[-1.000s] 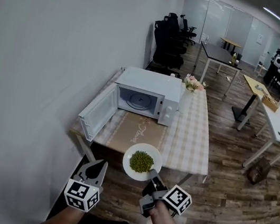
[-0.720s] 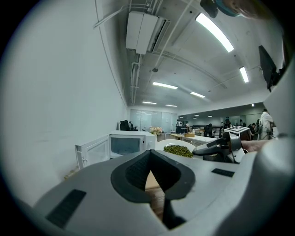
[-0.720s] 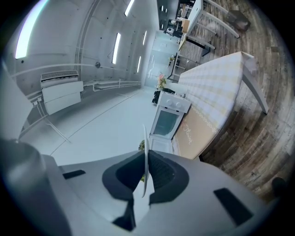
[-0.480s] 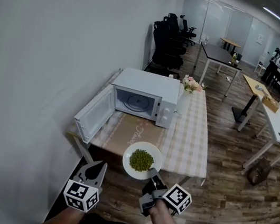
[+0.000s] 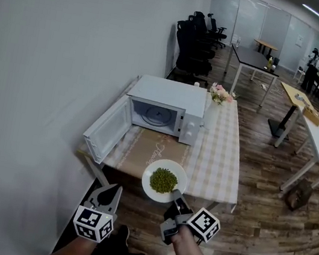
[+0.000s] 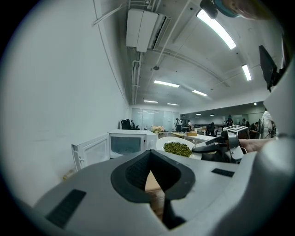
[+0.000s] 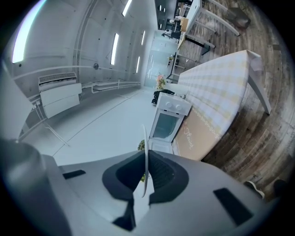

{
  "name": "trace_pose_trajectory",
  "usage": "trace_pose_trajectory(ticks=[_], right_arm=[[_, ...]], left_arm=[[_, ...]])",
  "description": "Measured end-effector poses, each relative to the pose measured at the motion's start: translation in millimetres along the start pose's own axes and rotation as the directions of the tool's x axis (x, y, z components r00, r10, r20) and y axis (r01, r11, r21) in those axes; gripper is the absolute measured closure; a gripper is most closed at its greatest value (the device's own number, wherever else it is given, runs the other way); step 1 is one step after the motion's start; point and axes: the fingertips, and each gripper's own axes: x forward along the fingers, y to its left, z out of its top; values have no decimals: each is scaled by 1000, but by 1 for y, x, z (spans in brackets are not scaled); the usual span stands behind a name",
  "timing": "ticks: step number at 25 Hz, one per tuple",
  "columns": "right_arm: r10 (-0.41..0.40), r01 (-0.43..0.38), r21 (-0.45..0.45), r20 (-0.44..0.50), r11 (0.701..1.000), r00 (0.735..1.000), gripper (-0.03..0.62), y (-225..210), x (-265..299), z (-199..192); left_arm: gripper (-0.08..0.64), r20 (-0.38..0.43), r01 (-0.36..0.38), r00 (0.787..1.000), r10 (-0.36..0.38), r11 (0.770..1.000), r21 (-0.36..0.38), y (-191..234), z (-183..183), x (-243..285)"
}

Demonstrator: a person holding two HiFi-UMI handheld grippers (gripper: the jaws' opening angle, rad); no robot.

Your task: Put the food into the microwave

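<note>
Clamping a thin round plate, the right gripper bears pebbly peas.

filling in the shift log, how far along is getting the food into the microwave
Done: the microwave door stands open, and the right gripper is clamped on the rim of the white plate of green peas. In hand: the plate hangs short of the table's near end. Remaining: set it inside the microwave. The left gripper is shut and empty.

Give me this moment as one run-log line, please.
right gripper: shut on plate of green food | left gripper: shut, empty | microwave: door open
</note>
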Motion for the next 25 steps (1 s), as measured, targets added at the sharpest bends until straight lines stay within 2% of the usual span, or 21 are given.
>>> trace_pose_trajectory(ticks=[9, 21, 25], right_arm=[[-4, 3, -13, -11, 1000, 1000, 572, 4, 29, 2], [4, -4, -17, 0, 1000, 1000, 572, 9, 77, 13], [-28, 28, -20, -7, 999, 1000, 572, 4, 97, 12]], left_arm=[[552, -6, -9, 1000, 9, 1000, -9, 25, -1, 17], [552, 5, 24, 1000, -24, 1000, -5, 53, 12, 59], [552, -1, 28, 1000, -28, 999, -17, 69, 12, 73]])
